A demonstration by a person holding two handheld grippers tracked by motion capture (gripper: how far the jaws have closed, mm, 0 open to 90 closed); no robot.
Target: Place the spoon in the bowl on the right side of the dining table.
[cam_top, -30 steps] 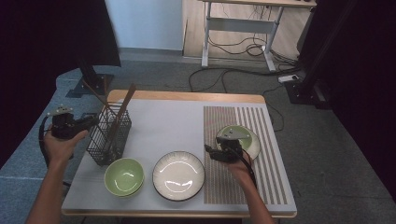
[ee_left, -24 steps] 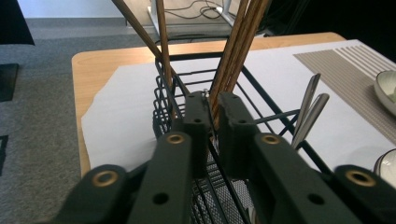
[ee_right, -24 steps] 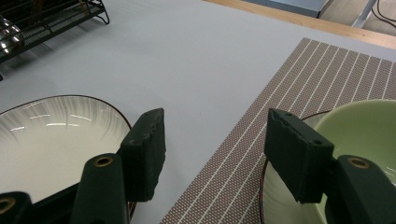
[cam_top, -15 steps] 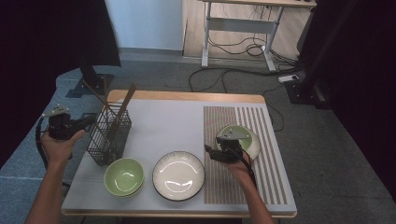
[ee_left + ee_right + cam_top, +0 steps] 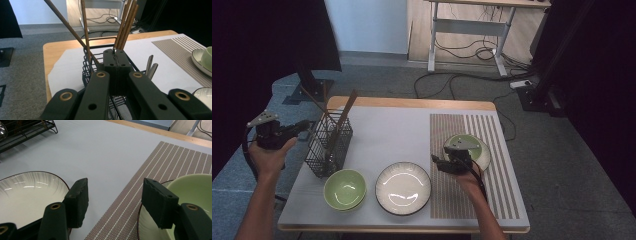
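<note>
Grey-topped table [image 5: 392,130] — left gripper [image 5: 115,58] closed beside wire caddy [image 5: 330,142]

My left gripper [image 5: 301,128] sits out at the left, the hand [image 5: 271,152] wrapped round its body and the forearm rising from the bottom edge. Its jaws have just been closing and now meet pad to pad with nothing visible between them. My right gripper [image 5: 435,162] points left, its hand [image 5: 467,176] just behind it, jaws parted with open space between the pads [image 5: 78,200].
</note>
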